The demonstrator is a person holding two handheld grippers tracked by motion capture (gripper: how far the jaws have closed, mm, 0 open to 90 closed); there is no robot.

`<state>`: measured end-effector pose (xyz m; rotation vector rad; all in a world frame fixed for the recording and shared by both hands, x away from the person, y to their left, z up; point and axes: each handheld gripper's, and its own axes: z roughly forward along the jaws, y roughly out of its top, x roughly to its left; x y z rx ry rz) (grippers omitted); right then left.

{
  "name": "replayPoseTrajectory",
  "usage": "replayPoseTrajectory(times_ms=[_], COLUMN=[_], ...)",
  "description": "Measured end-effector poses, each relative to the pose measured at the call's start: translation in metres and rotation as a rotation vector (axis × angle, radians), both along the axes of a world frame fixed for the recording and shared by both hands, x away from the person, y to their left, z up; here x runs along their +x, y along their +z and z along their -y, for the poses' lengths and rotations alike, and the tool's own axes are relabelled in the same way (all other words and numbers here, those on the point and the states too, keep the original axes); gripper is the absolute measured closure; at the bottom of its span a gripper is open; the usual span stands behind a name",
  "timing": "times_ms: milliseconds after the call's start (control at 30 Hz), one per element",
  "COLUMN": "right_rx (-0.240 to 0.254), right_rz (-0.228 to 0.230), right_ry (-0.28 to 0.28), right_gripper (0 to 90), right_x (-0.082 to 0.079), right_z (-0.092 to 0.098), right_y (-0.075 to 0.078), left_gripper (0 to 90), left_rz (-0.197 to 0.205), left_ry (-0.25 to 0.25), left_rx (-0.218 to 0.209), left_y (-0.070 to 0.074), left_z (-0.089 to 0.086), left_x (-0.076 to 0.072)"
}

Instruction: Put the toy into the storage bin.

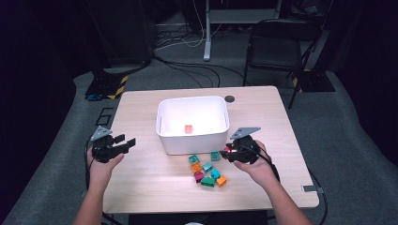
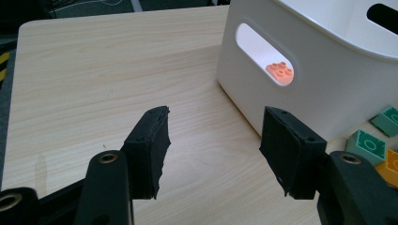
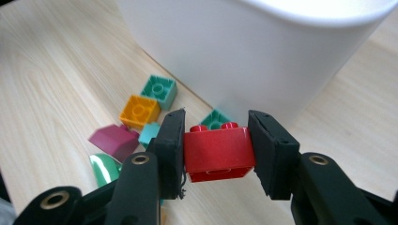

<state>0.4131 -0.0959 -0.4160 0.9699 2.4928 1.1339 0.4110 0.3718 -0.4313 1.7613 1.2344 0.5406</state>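
My right gripper [image 1: 227, 151] is shut on a red brick [image 3: 217, 151], held off the table just in front of the white bin [image 1: 192, 101], near its right corner. Both pads press on the brick's sides, studs up. A pile of several loose bricks [image 1: 206, 171] in teal, orange, magenta and green lies on the table to the left of and below that gripper. A single salmon brick [image 1: 188, 129] rests inside the bin and also shows through the bin's handle slot [image 2: 279, 71]. My left gripper [image 1: 126, 142] hovers left of the bin, open, with nothing between its pads [image 2: 149, 145].
The bin's wall [image 3: 234, 56] stands close behind the red brick. A teal brick [image 3: 160, 90] and an orange brick [image 3: 139, 111] lie near the bin's base. A black chair [image 1: 277, 44] and cables stand beyond the table. A small dark disc [image 1: 229, 99] sits behind the bin.
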Motion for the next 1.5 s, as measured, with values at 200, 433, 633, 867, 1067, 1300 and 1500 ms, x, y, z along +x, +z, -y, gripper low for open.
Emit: replayPoseTrajectory(times_ms=[200,433,633,867,1067,1300,1500], right_rx=[0.035,0.059,0.067,0.065,0.053,0.036,0.029], right_rz=[0.028,0.067,0.068,0.060,0.048,0.056,0.061], right_ry=[0.033,0.055,0.057,0.062,0.066,0.059,0.049], right_gripper=[57.5,57.5,57.5,57.5,57.5,57.5,57.5], right_x=[0.010,0.030,0.053,0.075,0.087,0.101,0.114], right_z=[-0.007,-0.019,-0.037,-0.060,-0.077,-0.093,-0.101], right_y=[0.046,0.082,0.091,0.089,0.085,0.080,0.071], left_gripper=[41.8,41.8,41.9,41.9,42.0,42.0,42.0], left_rz=[0.004,0.000,0.003,0.004,0.005,0.011,0.008], left_ry=[0.006,0.011,0.018,0.018,0.023,0.022,0.022], left_rx=[-0.002,0.002,-0.001,0.001,-0.006,-0.005,-0.007], left_y=[0.001,0.001,0.000,0.000,0.001,0.002,0.003], left_z=[-0.002,-0.003,-0.006,-0.007,-0.009,-0.010,-0.011], left_x=[-0.003,-0.007,-0.009,-0.010,-0.010,-0.010,-0.011])
